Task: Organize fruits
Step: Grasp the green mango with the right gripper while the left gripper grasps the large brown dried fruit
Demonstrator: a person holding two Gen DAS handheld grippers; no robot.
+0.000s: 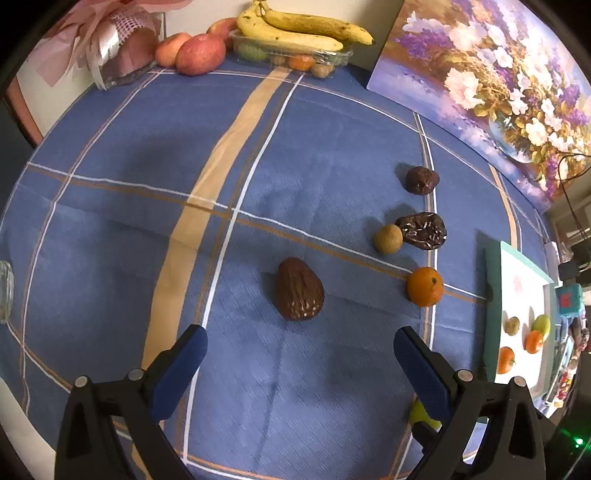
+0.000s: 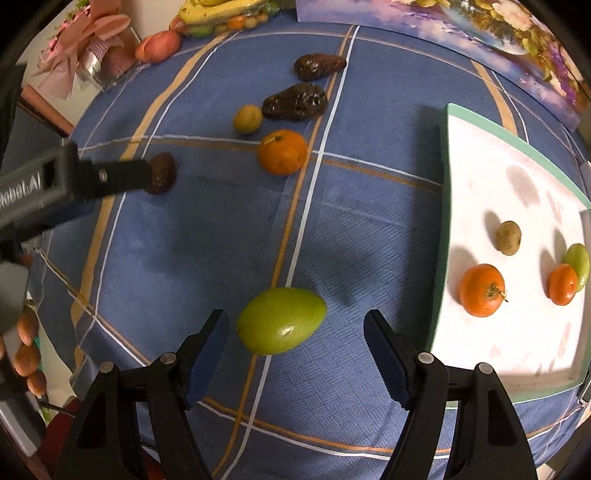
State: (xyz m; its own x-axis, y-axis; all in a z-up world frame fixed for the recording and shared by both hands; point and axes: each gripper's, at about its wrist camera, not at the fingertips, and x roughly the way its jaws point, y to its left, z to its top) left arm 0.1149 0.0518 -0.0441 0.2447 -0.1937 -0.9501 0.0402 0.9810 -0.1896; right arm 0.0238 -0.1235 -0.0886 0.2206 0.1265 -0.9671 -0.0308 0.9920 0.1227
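Observation:
My left gripper (image 1: 300, 341) is open just short of a brown walnut-like fruit (image 1: 298, 288) on the blue checked cloth. Beyond it lie a small tan fruit (image 1: 387, 239), two dark wrinkled fruits (image 1: 424, 230) (image 1: 422, 180) and an orange (image 1: 424, 287). My right gripper (image 2: 295, 332) is open with a green fruit (image 2: 281, 320) lying between its fingertips, not gripped. To its right a white tray with a green rim (image 2: 441, 266) holds an orange (image 2: 482, 290), a second orange (image 2: 562, 284), a tan fruit (image 2: 508, 237) and a green fruit (image 2: 578, 261).
At the table's far edge stand a clear box with bananas (image 1: 303, 27), apples (image 1: 199, 53) and a pink gift wrap (image 1: 110, 44). A flower painting (image 1: 491, 74) leans at the back right. The left gripper body (image 2: 74, 181) crosses the right wrist view.

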